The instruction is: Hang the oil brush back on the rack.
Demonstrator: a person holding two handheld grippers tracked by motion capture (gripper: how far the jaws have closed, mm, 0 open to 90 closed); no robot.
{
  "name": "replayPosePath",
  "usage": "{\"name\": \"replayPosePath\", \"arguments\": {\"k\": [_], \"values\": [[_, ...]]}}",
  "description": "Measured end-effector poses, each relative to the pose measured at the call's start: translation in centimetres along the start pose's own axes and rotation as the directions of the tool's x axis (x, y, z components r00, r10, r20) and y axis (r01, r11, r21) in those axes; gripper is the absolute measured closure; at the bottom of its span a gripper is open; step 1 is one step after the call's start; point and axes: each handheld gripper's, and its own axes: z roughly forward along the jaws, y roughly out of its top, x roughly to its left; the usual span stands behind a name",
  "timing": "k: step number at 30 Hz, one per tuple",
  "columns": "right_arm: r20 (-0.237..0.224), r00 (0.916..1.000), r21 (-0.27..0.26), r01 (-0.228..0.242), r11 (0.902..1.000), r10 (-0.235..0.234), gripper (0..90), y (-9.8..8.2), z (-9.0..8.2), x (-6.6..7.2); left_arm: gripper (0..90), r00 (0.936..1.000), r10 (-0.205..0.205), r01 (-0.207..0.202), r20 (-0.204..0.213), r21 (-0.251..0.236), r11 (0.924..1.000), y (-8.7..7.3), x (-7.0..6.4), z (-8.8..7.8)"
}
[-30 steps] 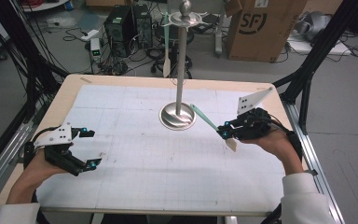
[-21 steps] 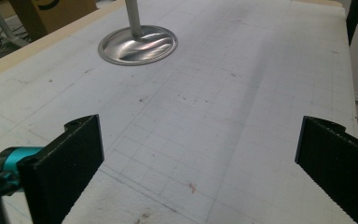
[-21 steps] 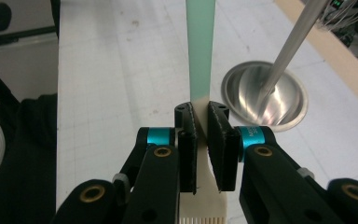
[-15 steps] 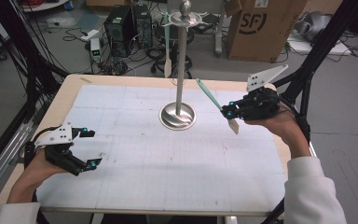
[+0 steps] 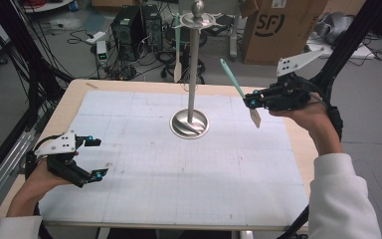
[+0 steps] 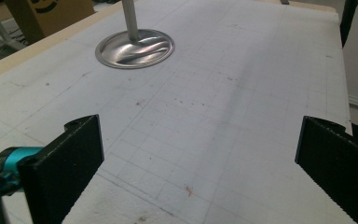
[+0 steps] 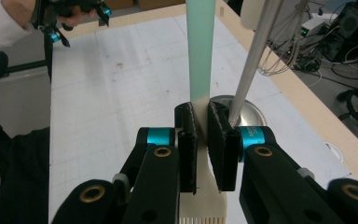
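Observation:
My right gripper (image 5: 252, 102) is held in the air at the right of the table, shut on a brush (image 5: 232, 80) with a mint-green handle and a cream head. In the right gripper view the jaws (image 7: 200, 135) pinch the brush (image 7: 200, 46) where handle meets head; the handle points up and away, the bristles toward the camera. A metal stand (image 5: 194, 74) with a round base (image 5: 189, 123) rises from the table's middle. Another utensil (image 5: 177, 50) hangs from its top ring. My left gripper (image 5: 98, 158) rests open at the table's left, nothing between its jaws (image 6: 198, 158).
The white gridded mat (image 5: 189, 169) covers the wooden table. The stand's pole (image 7: 254, 60) is close to the right of the held brush. A cardboard box (image 5: 278, 27), computers and cables lie on the floor beyond the far edge.
My right gripper has risen with the brush, lifting it off the table and drifting right, away from the stand's base. The left gripper has stayed still.

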Motion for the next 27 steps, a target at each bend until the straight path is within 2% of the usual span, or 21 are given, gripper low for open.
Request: {"name": "replayPosePath", "arguments": {"k": [16,27], "values": [[0.031,0.9995,-0.042,-0.003,0.9991,0.004,82.2,3.1,-1.3,-3.6,1.6,0.9999,-0.010,0.010,-0.007,0.008,0.9999,-0.2,0.3,-0.1],[0.059,0.9979,-0.037,-0.024,0.9990,0.027,82.1,3.8,-1.1,-5.3,1.6,0.9999,-0.010,0.010,-0.012,0.009,0.9999,-0.3,0.4,-0.3]]}}
